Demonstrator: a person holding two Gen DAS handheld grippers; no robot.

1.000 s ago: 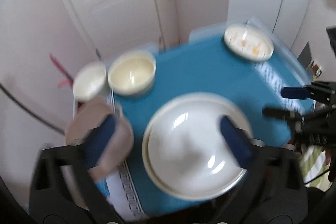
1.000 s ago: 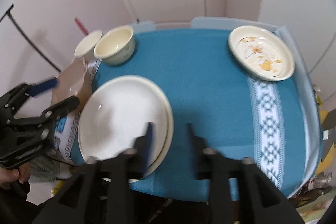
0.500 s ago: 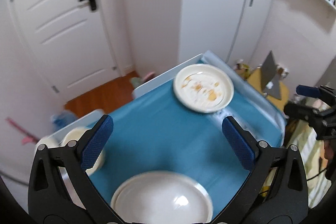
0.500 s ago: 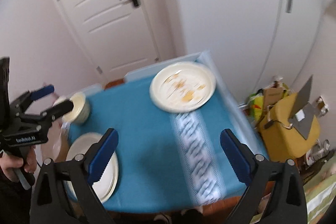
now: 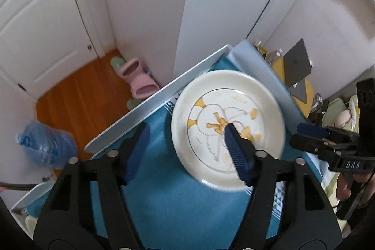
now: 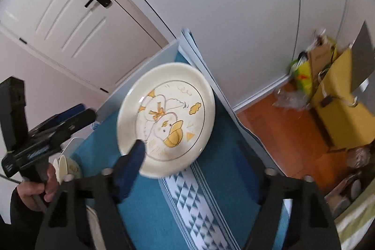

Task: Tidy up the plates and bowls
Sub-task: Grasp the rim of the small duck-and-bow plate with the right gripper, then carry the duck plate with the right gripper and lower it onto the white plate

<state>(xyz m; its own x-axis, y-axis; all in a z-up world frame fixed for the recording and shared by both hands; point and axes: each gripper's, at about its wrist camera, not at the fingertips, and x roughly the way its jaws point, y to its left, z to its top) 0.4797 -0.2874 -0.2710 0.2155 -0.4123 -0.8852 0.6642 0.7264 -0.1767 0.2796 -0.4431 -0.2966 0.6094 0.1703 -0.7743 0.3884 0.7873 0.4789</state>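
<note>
A cream plate (image 5: 211, 109) with a yellow duck drawing lies on the blue tablecloth (image 5: 164, 203) near the table's far corner. My left gripper (image 5: 187, 151) hangs over the plate's left rim with its jaws closing. One pad is above the drawing, the other is off the plate, and neither presses on it. My right gripper (image 6: 189, 163) is at the near rim of the same plate (image 6: 173, 90), jaws closing too and pads clear of it. Each gripper shows in the other's view: the right one (image 5: 311, 132), and the left one (image 6: 70, 116) held by a hand (image 6: 35, 189).
A cream bowl (image 6: 68, 168) stands at the table's left side. The white table edge (image 5: 152, 104) runs just past the plate. On the floor lie pink slippers (image 5: 138, 81) and a blue bag (image 5: 44, 147). A yellow box (image 6: 339, 109) stands to the right.
Both grippers swung away from the stacked white plates to the duck plate at the far corner and dropped closer to it. Both pairs of jaws have narrowed since half a second ago.
</note>
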